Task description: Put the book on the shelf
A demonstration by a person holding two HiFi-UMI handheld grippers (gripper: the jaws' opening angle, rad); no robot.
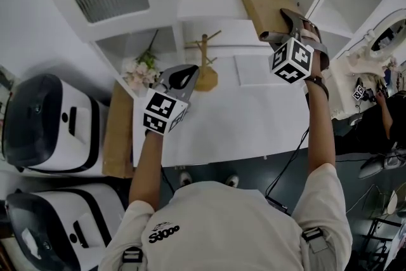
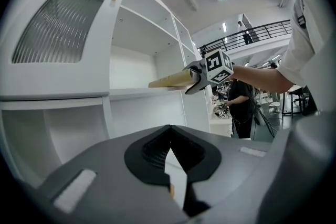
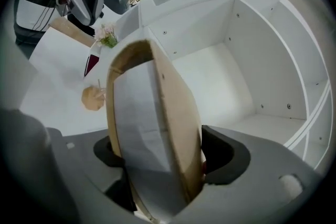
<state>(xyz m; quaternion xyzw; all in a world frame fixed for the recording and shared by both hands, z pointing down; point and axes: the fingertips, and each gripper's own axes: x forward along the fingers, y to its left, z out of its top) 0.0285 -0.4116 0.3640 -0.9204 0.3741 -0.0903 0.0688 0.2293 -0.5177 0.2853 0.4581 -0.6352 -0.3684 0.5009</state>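
Observation:
A tan-covered book (image 1: 266,6) with grey-white page edges (image 3: 139,128) stands on edge between the jaws of my right gripper (image 1: 282,27), its far end reaching into a white shelf compartment (image 3: 236,86). Dark gaps show beside the covers, so the pads are not pressing on it. From the left gripper view the book (image 2: 170,80) sticks out level over a shelf board, with the right gripper (image 2: 197,78) behind it. My left gripper (image 1: 181,76) hangs lower over the white counter, its fingertips meeting and nothing between them (image 2: 169,152).
On the white counter (image 1: 254,124) stand a wooden stand (image 1: 204,66) and a small bunch of flowers (image 1: 143,70). A wooden board (image 1: 117,130) and two white machines (image 1: 44,124) sit at the left. A person (image 1: 380,105) works at the far right.

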